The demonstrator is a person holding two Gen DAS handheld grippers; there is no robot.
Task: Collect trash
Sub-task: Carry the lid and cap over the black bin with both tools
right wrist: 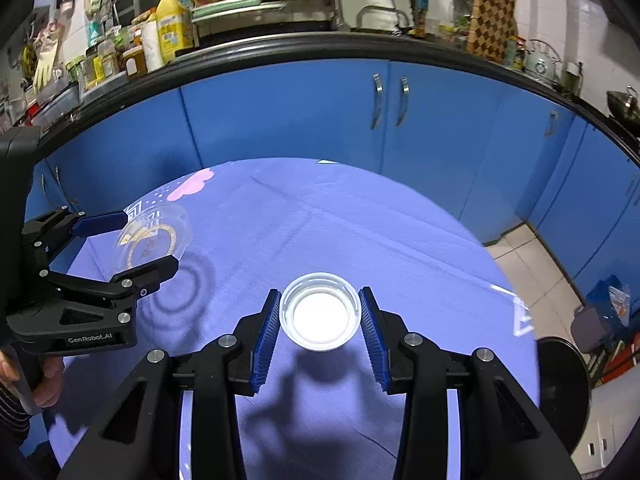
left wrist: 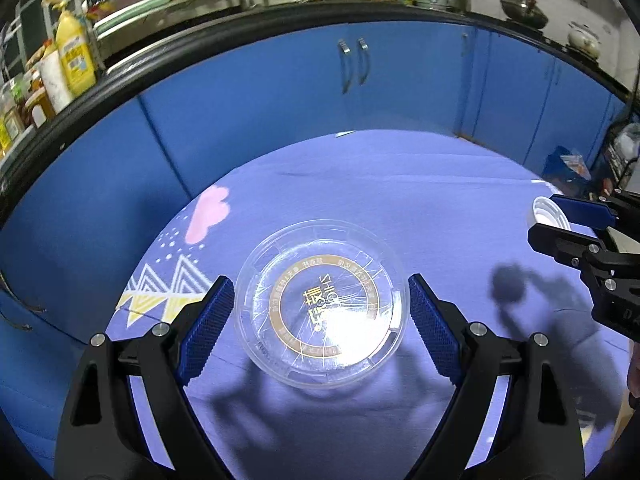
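Two hand-held grippers above a round table (right wrist: 360,216) covered with a lilac printed cloth. The left gripper (left wrist: 322,300) has its blue-padded fingers spread to either side of a clear plastic lid (left wrist: 322,304), which bears a gold ring and lettering; in the right wrist view the lid (right wrist: 154,240) appears tilted and raised off the cloth, so the pads seem to be clasping its rim, though contact at the edges is hard to confirm through the transparent plastic and the glare on its lower right. The right gripper (right wrist: 319,312) pinches a small white cup (right wrist: 319,312) between its ribbed pads, which touch the cup's sides; its interior is washed out by reflected light. In the left wrist view only the cup's rim (left wrist: 550,212) shows beside the right gripper, cut off near the frame edge. Blue cabinets (right wrist: 304,120) stand behind the table, beneath a crowded counter (right wrist: 280,46).
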